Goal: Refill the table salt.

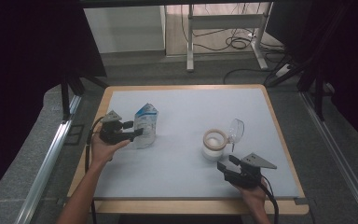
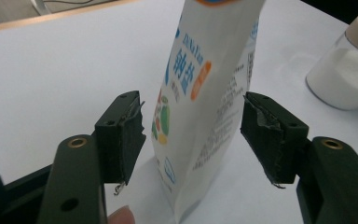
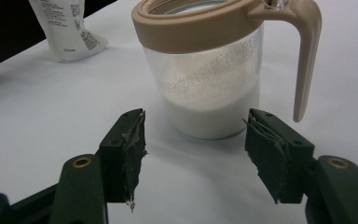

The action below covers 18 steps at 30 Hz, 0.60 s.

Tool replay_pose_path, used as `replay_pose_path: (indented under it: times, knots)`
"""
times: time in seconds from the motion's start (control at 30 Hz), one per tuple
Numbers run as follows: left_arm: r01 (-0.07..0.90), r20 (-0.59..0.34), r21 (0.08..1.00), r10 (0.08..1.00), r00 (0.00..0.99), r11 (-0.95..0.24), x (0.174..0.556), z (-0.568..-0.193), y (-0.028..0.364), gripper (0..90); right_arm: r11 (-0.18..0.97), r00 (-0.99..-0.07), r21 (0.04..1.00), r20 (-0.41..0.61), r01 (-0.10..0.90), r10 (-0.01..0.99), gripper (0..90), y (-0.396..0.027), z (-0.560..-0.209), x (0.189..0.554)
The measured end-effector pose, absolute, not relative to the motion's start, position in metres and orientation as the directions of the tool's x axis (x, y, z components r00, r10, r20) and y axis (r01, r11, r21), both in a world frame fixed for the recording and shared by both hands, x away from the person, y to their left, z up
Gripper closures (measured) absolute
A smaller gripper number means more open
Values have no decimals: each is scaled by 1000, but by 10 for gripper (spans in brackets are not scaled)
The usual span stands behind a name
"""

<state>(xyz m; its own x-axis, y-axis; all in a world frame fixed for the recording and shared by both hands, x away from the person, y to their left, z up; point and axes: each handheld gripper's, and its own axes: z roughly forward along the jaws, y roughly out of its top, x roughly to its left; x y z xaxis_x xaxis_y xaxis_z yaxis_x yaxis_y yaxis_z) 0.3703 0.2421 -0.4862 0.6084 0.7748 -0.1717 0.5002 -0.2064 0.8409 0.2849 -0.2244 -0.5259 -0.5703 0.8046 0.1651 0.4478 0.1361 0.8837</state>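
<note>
White table [image 1: 182, 177], "钠盐" bag [image 2: 205, 93]

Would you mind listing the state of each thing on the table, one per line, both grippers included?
Salt bag: upright on the table, between the left jaws, pads not pressing on it.
Jar: upright, partly filled with white powder, clear lid flipped open.
Left gripper: open around the bag.
Right gripper: open, empty, just short of the jar.
Table: white top, bearing bag and jar.
</note>
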Motion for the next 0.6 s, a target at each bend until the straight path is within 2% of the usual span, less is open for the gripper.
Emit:
replay_pose_path:
  times: [0.6]
  knots:
    - [539,-210,817,765,608,-204,353,-515,241,396,121,-558,890,164,439,813,401,-232,-521,284]
